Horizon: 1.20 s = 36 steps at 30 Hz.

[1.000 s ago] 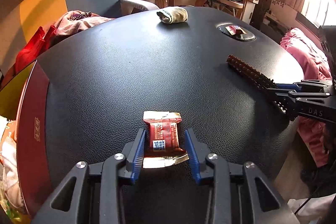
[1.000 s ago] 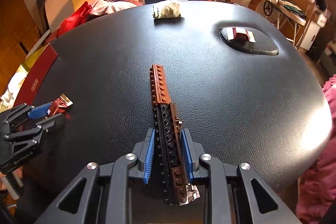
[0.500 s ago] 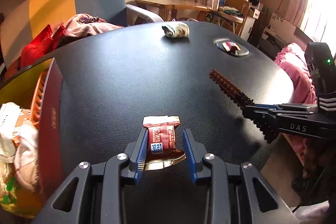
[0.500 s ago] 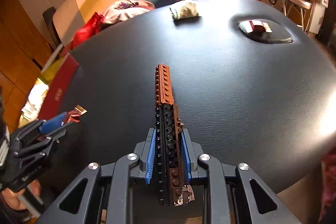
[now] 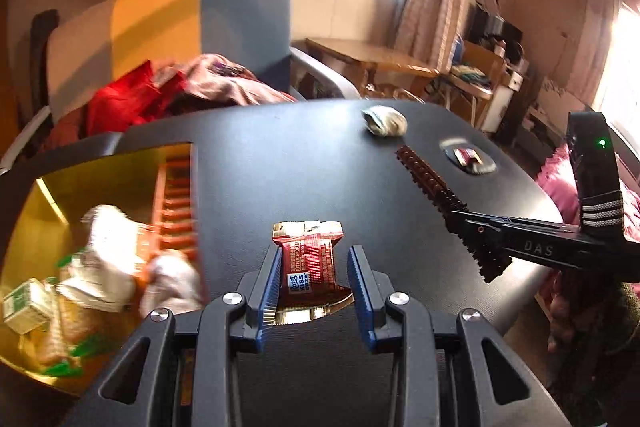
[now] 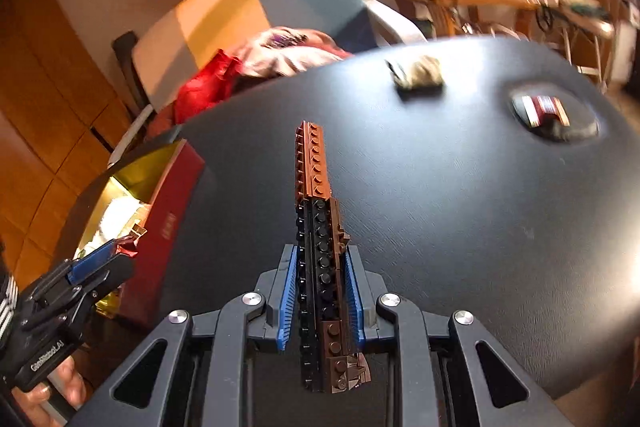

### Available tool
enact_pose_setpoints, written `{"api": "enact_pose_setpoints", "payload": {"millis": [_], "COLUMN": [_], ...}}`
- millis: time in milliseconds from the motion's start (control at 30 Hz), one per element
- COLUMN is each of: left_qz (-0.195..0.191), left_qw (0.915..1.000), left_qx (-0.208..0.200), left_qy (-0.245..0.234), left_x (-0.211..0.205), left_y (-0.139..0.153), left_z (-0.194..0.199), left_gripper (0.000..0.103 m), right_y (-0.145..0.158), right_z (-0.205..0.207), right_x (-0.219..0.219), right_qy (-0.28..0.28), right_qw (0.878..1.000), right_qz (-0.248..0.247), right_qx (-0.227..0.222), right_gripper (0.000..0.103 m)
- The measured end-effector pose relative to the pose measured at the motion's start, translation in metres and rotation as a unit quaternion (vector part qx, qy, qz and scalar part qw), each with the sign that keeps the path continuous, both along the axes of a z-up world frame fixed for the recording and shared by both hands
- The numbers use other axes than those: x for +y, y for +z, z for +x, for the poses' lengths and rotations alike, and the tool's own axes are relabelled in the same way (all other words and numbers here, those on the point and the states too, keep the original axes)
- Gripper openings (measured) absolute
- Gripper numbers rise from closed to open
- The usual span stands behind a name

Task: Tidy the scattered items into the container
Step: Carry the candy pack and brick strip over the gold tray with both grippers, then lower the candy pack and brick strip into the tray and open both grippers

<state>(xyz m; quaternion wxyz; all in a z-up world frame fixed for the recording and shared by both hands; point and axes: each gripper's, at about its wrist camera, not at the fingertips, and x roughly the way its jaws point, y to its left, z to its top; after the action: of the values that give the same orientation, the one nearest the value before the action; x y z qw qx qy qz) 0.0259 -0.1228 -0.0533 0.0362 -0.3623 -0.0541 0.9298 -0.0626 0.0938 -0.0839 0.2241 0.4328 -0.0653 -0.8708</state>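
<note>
My left gripper is shut on a red snack packet and holds it above the black table, just right of the red-and-gold container. The container holds several wrapped items and white cloth. My right gripper is shut on a long brown-and-black brick bar, lifted over the table; it also shows in the left wrist view. The container shows at the left in the right wrist view, with the left gripper near it.
A rolled sock lies at the table's far side. Another red packet sits in a round recess at the far right. A chair piled with clothes stands behind the table. A pink cloth lies off the right edge.
Both grippers have lifted and swung left with their loads. The container has come into view at the left. The packet and the brick bar stay gripped.
</note>
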Motion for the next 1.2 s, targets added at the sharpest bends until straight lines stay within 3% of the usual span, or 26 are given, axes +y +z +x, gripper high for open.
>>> {"api": "enact_pose_setpoints", "payload": {"millis": [267,567,733,1000,1200], "left_qz": [0.0,-0.017,-0.013,-0.002,-0.003], "left_qw": [0.9958,0.9821,0.9767,0.9721,0.9709], "left_qx": [0.005,-0.006,-0.022,-0.046,-0.05], "left_qy": [0.091,0.187,0.213,0.23,0.234], "left_x": [-0.073,-0.151,-0.177,-0.191,-0.19], "left_y": [0.006,-0.001,-0.011,-0.028,-0.033], "left_z": [0.02,0.04,0.042,0.044,0.047], "left_gripper": [0.033,0.033,0.033,0.034,0.034], "right_y": [0.023,0.032,0.025,-0.005,-0.014], "right_z": [0.012,0.042,0.048,0.048,0.05], "right_x": [-0.085,-0.201,-0.25,-0.282,-0.28], "right_qy": [0.098,0.211,0.257,0.285,0.289], "right_qw": [0.995,0.977,0.966,0.958,0.956], "right_qz": [-0.018,-0.02,-0.012,0.004,0.013], "right_qx": [0.019,0.027,0.015,-0.033,-0.038], "right_gripper": [0.023,0.023,0.023,0.024,0.027]}}
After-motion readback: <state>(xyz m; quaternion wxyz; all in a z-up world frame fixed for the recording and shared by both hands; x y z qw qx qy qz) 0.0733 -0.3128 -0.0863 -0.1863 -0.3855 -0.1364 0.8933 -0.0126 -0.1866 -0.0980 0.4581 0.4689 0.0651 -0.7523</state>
